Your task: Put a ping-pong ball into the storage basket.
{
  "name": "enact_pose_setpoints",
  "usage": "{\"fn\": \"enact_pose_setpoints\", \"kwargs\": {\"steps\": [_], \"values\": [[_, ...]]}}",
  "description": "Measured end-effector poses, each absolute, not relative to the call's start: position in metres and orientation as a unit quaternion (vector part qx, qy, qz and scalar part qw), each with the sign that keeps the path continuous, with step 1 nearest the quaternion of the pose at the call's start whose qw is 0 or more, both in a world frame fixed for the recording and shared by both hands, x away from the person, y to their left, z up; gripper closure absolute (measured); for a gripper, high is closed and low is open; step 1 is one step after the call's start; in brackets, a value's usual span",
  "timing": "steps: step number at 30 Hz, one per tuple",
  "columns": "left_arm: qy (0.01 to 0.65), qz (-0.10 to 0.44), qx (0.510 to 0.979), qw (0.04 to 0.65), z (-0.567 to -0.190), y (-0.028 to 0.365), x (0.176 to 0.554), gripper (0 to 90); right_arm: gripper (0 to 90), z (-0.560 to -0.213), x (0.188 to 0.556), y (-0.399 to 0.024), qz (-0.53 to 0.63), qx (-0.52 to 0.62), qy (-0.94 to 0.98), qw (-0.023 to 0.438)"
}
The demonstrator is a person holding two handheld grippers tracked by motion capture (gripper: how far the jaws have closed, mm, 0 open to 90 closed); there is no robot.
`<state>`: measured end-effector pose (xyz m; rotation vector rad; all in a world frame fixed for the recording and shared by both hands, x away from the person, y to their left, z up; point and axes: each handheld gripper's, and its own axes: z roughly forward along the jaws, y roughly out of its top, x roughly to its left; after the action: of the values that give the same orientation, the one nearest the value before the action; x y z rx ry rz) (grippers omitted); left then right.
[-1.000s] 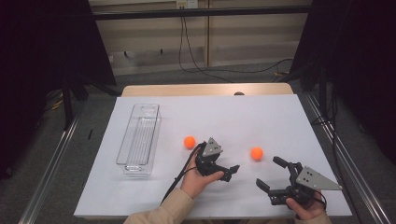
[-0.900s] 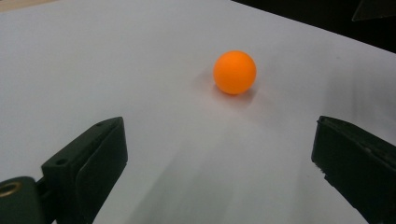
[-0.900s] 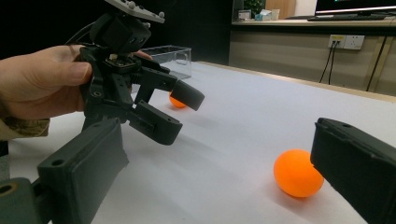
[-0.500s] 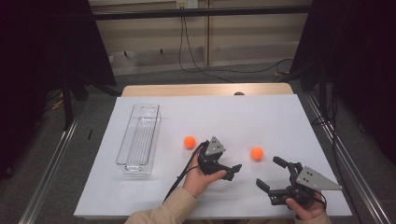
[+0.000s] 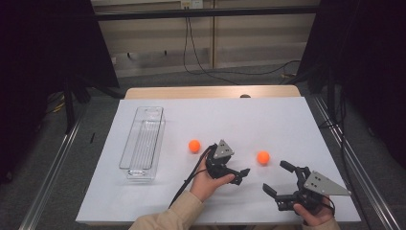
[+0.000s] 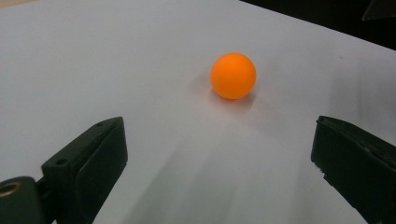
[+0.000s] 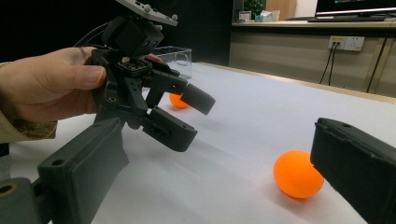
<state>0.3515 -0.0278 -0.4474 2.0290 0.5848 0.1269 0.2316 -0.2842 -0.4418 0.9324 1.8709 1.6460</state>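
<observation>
Little had changed over the last second: the left hand-held gripper (image 5: pixel 238 175) had stayed released, aimed at the near orange ball (image 5: pixel 263 157) resting mid-bench toward the front edge. The right hand-held gripper (image 5: pixel 280 179), also released, waited nearby; no grasp had begun.

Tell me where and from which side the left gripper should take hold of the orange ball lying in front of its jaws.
Grip the small orange ball across its middle, one jaw on each side. It is round and smooth, so any higher or lower hold would likely slip off. The left gripper already faces it with jaws open wide and the ball lying free on the white table, so pushing straight forward, low to the surface, looks best.
</observation>
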Motion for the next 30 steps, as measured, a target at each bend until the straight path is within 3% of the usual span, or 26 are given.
{"fn": "enact_pose_setpoints", "kwargs": {"steps": [30], "values": [[0.238, 0.046, 0.837, 0.490, -0.451, -0.039, 0.355, 3.9, 2.3, -0.442, 0.232, -0.284, 0.601, 0.339, 0.683, 0.238]]}}
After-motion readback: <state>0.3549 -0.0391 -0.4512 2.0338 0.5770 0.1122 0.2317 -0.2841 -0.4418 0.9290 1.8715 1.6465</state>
